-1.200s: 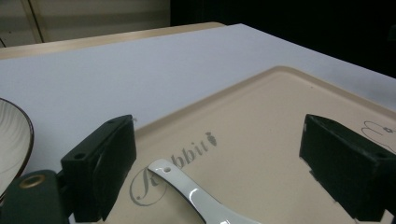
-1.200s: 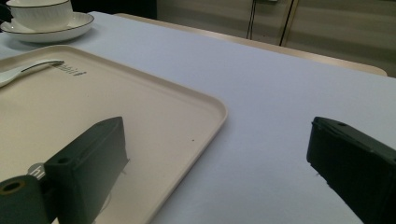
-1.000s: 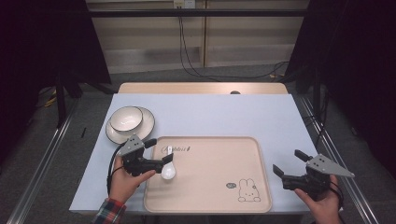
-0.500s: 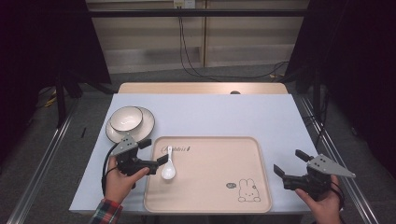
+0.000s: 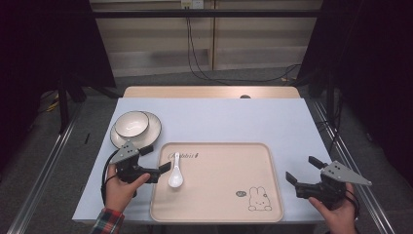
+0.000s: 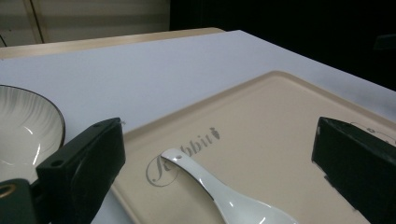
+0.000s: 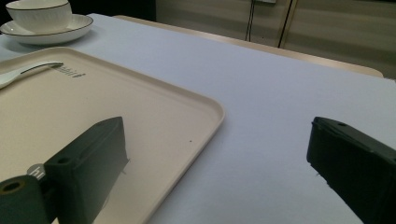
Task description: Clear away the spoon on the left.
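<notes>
Spoon point(image 5: 175, 174) lies flat on the tray point(image 5: 219, 214), left end, bowl end toward the person, handle pointing away to the printed word. In the left gripper view the spoon point(image 6: 219, 191) sits between the two black jaws, touching neither.

Left gripper point(image 5: 155, 160) low at the tray's left edge, jaws wide apart and empty; they have just been opening, spoon in the gap but clear of the pads. One jaw over the tray rim, the other out toward the dishes.

Right gripper point(image 5: 302, 169) just off the tray's right edge over bare counter point(image 5: 234, 117), jaws spread wide, holding nothing. Well apart from the spoon.

Small bowl point(image 5: 130, 123) stands upright on a plate point(image 5: 152, 127) on the counter, just beyond the tray's far left corner, near the left gripper. Rabbit drawing point(image 5: 256, 199) at the tray's near right corner.
</notes>
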The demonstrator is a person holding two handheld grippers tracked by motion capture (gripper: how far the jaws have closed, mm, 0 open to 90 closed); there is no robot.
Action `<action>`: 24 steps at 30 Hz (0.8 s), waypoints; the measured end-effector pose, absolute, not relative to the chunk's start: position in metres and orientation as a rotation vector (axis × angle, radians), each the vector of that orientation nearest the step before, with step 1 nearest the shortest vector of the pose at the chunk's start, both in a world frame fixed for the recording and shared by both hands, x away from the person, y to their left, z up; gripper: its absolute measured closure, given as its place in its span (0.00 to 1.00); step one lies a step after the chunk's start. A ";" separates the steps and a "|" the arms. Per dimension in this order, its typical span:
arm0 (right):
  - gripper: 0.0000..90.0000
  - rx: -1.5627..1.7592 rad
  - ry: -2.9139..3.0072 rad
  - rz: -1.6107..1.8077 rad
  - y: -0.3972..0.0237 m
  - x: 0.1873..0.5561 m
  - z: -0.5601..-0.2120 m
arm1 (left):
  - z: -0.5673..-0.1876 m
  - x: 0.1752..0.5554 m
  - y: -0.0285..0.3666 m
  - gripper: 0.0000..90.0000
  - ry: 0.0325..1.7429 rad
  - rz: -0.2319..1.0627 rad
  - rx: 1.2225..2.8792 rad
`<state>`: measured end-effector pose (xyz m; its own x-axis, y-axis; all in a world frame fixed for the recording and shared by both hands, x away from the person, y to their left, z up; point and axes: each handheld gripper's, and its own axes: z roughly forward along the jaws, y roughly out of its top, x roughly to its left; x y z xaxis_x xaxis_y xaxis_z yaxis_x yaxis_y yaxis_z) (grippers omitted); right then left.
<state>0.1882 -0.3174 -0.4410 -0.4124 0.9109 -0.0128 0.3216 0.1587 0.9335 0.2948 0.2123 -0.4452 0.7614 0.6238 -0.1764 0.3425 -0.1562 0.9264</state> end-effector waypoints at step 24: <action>0.05 1.178 1.823 1.255 -0.321 0.188 -0.440 | -0.440 0.289 0.237 0.02 0.759 0.341 1.775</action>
<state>0.1881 -0.3213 -0.4402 -0.4068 0.9135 -0.0063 0.3199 0.1489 0.9357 0.2885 0.2370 -0.4400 0.7513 0.6447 -0.1409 0.3228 -0.1727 0.9306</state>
